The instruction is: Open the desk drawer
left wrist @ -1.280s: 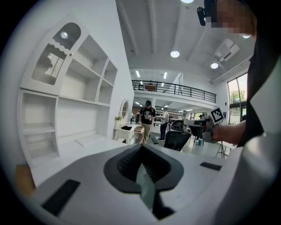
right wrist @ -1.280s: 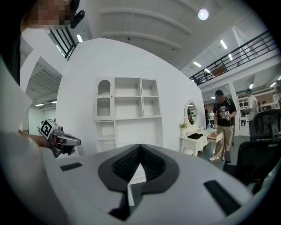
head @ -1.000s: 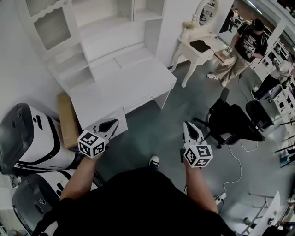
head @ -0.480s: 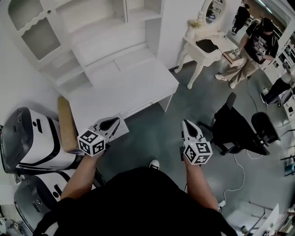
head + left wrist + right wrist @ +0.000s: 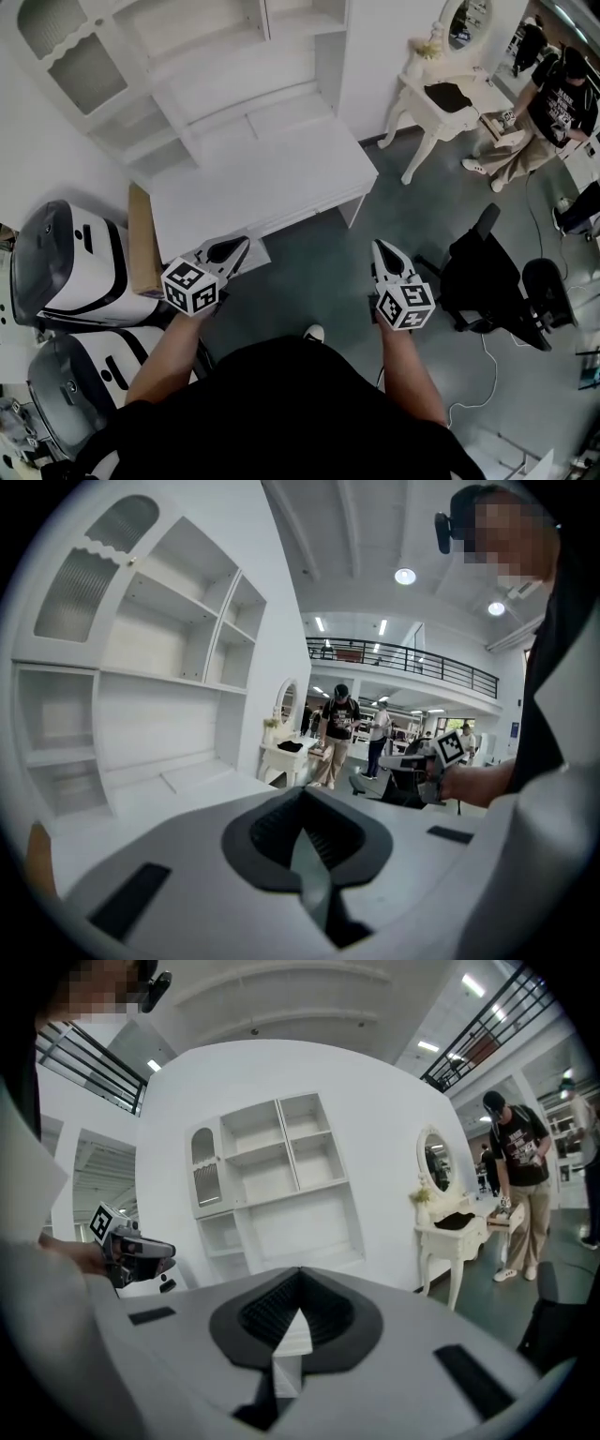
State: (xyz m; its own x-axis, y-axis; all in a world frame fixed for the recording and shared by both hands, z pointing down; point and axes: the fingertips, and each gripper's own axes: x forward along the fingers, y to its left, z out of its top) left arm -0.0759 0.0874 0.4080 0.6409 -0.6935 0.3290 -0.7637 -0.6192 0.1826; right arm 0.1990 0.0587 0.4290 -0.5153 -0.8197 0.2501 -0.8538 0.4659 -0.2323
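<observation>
A white desk [image 5: 262, 178] with a tall white shelf unit [image 5: 202, 66] stands against the wall ahead. Its drawer front [image 5: 291, 216] shows only as a thin strip under the front edge, flush with the desk. My left gripper [image 5: 240, 244] is shut and empty, and hangs over the desk's near left corner. My right gripper [image 5: 378, 247] is shut and empty over the grey floor, short of the desk's right end. The left gripper view looks over the shut left gripper [image 5: 302, 794] at the desk top [image 5: 178, 782]. The right gripper view looks over the shut right gripper [image 5: 300, 1274] at the shelf unit [image 5: 281, 1176].
Two large white and black machines [image 5: 66, 272] and a brown board [image 5: 142, 239] stand left of the desk. To the right are a white vanity table [image 5: 445, 98] with a mirror, a black office chair [image 5: 487, 272] and a standing person [image 5: 562, 103]. My shoe [image 5: 314, 332] is on the floor.
The desk has slid to the right in the head view and now lies more squarely ahead of both grippers. Both grippers stay shut and empty.
</observation>
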